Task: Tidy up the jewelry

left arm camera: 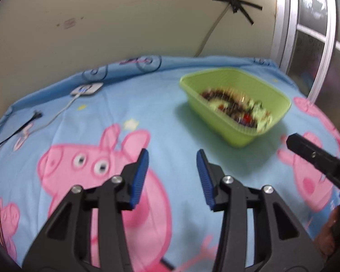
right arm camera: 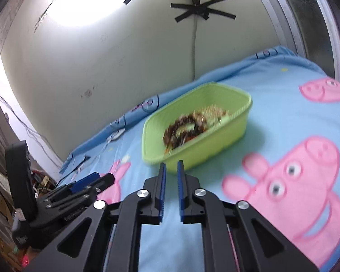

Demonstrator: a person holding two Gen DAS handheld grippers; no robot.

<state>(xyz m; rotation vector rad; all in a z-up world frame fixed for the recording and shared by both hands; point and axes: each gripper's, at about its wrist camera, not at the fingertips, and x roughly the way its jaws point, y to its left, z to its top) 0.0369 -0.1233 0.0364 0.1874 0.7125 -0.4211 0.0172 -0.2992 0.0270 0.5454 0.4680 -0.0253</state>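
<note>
Looking forward from the left wrist, the left hand-held gripper (left arm camera: 172,176) hovers above a bed covered by a blue cartoon-pig sheet (left arm camera: 147,104). Its blue-padded jaws stand wide apart and hold nothing. A green plastic tub (left arm camera: 238,140) sits ahead and to the right on the sheet, its long axis running from near right to far left. Inside lies a blurred heap of jewelry (left arm camera: 235,108), dark beads with red and pale pieces; single items cannot be told apart. The right hand-held gripper's tip (left arm camera: 306,151) enters from the right edge, just beside the tub's near corner. Far left, a small white device (left arm camera: 87,88) with a cable lies well apart from the tub.

Looking from the right wrist, the right hand-held gripper (right arm camera: 171,188) points straight at the tub (right arm camera: 206,147), its fingertips just short of the near wall. The jaws are almost closed, leaving a narrow slit, and grip nothing. The jewelry (right arm camera: 188,127) lies beyond that wall, so the near rim stands between the tips and the heap. The left hand-held gripper (right arm camera: 95,181) shows low at left, farther from the tub. The right one is judged nearer; reaching the heap likely means lifting over the rim.
</note>
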